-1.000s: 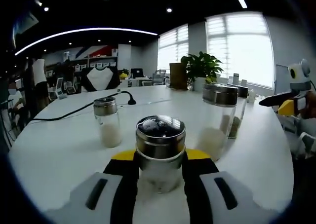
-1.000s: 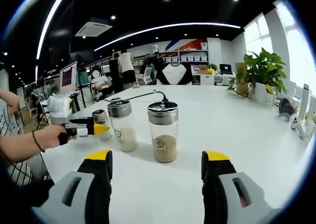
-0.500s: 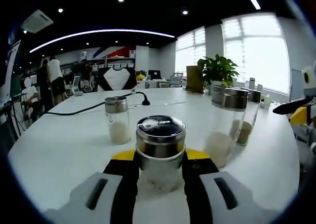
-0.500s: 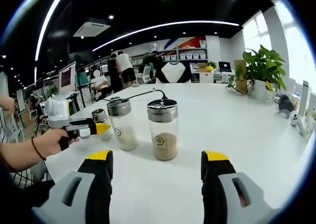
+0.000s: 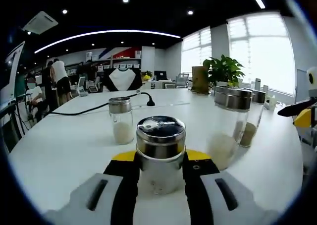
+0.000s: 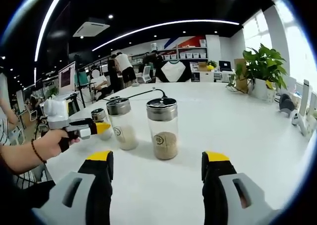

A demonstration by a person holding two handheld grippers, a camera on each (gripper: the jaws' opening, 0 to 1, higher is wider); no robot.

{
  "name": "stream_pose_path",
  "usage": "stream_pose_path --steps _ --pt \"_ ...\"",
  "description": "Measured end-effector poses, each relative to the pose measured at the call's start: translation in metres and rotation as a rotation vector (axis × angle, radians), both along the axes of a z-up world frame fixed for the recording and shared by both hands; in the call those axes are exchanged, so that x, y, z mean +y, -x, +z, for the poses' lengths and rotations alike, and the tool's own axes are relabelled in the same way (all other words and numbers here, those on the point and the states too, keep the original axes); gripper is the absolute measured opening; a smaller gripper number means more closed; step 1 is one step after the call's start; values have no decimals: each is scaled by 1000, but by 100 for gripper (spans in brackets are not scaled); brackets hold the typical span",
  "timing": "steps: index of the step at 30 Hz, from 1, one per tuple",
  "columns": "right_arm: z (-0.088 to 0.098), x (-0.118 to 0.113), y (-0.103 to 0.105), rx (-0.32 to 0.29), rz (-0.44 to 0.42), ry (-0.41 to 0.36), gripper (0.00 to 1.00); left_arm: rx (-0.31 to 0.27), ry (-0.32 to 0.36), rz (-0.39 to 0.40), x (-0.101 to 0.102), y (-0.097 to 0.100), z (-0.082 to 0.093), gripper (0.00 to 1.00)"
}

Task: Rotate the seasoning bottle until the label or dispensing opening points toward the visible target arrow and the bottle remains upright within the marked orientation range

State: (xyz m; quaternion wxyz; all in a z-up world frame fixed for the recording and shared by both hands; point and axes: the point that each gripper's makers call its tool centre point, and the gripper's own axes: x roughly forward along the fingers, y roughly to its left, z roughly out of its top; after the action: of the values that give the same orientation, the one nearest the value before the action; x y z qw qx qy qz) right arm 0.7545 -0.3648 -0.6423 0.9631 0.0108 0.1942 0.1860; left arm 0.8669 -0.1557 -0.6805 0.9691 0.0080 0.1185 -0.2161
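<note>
In the left gripper view my left gripper (image 5: 160, 161) is shut on a small glass seasoning bottle (image 5: 160, 153) with a steel shaker lid, standing upright on the white table (image 5: 59, 150). The right gripper view shows that same gripper (image 6: 99, 129) from the side, held by a hand, with the bottle (image 6: 100, 117) between its yellow tips. My right gripper (image 6: 157, 171) hangs open over bare table, well short of two taller bottles: one with brown seasoning (image 6: 162, 128) and one with white powder (image 6: 122, 123). No arrow mark can be made out.
Another small bottle (image 5: 121, 120) stands ahead-left of the held one, and two tall bottles (image 5: 229, 123) stand to its right. A black cable (image 5: 84, 109) crosses the far table. A potted plant (image 6: 262, 71) sits at the far edge. People stand in the background.
The left gripper view has swung left, so the background slid right, and the held bottle's lid pattern has changed. The right gripper stays still and open.
</note>
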Motion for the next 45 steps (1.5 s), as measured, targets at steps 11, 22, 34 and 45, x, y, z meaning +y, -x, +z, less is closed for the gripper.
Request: stream_pose_path --steps 11,22,34,45 --pt "0 -3 1 5 0 5 74 -38 29 -83 2 5 18 62" --pt "3 6 1 -7 20 -10 74 -58 8 -520 -9 22 35 64" --pt "13 11 4 -36 49 15 74 69 13 -778 -9 17 24 62" --pt "18 10 6 -39 51 2 74 111 -3 -897 -17 15 17 54"
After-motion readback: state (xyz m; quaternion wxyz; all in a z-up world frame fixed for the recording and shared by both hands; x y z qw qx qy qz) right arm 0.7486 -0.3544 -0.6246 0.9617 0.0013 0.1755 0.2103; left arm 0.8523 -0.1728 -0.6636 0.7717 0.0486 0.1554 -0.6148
